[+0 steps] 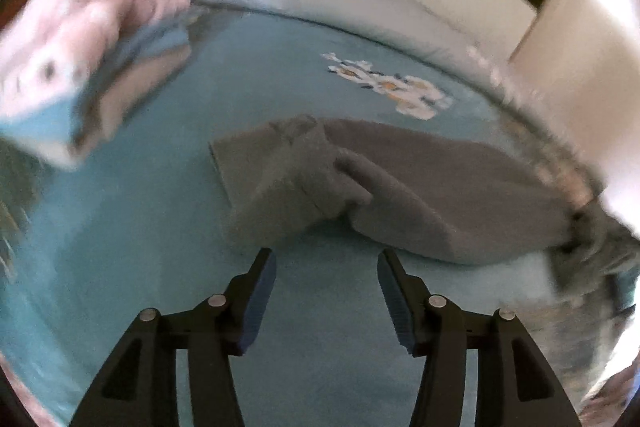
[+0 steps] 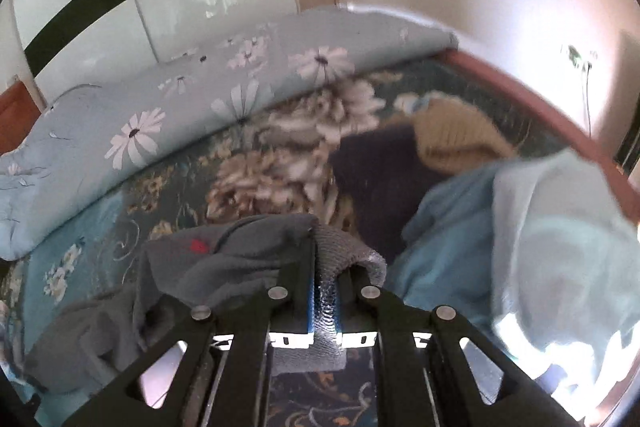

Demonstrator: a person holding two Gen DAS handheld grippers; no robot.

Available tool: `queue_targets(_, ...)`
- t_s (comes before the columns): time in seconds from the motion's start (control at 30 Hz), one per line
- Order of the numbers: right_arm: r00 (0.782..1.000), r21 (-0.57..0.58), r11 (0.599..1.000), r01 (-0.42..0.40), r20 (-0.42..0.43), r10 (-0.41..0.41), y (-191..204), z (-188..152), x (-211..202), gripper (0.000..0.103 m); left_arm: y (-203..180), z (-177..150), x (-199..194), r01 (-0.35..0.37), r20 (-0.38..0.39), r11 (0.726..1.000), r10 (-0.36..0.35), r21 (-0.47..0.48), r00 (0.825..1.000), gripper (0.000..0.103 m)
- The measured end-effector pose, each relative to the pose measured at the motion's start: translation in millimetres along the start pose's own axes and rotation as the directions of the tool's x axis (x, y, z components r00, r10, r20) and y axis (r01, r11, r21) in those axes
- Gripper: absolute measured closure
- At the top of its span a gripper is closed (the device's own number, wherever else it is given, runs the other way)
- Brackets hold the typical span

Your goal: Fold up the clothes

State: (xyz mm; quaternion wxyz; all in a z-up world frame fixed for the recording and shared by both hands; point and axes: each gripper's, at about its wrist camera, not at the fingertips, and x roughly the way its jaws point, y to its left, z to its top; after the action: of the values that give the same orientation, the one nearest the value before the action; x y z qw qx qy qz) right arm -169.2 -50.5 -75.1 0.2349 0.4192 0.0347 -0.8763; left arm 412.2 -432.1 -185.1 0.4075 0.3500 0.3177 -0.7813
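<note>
On the bed, right gripper clamps blurred grey garment; left gripper gapes, holding nothing.

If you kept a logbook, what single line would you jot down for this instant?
task: fold clothes | left gripper: open, empty, above bed | right gripper: shut on grey garment, lifted | garment: partly folded

In the left wrist view a motion-blurred pink and blue folded cloth fills the upper left, the grey garment smears out at the right edge, and the floral print is indistinct.
</note>
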Motion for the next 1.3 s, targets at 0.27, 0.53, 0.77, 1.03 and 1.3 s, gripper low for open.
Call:
queue_targets(0.27, 0.999, -0.008, 0.999, -0.034, -0.002, 0.034, 2, -1, -2, 0.096, 2, 20, 21, -0.128, -0.002, 0.981, 0.130, 0.149, 0.992, 0.082)
queue_targets(0.53, 0.998, 0.004, 0.999, -0.052, 0.023, 0.052, 13, 18, -1, 0.096, -6, 103, 37, -0.242, 0.069, 0.944, 0.232, 0.223, 0.970, 0.097)
queue_targets(0.77, 0.986, 0.049, 0.991, -0.127, 0.114, 0.121, 18, 52, -22, 0.096, -43, 213, -32, -0.287, 0.365, 0.934, 0.197, 0.213, 0.910, 0.097)
queue_targets(1.03, 0.996, 0.037, 0.996, -0.085, 0.023, 0.084, 7, 29, 6, 0.096, -11, 187, 44, -0.290, 0.206, 0.929, 0.245, 0.229, 0.947, 0.097)
queue_targets(1.3, 0.995, 0.117, 0.991, -0.070, -0.061, 0.077, -23, 5, 27, 0.096, 39, 124, 106, -0.239, -0.005, 0.960, 0.243, 0.149, 0.970, 0.094)
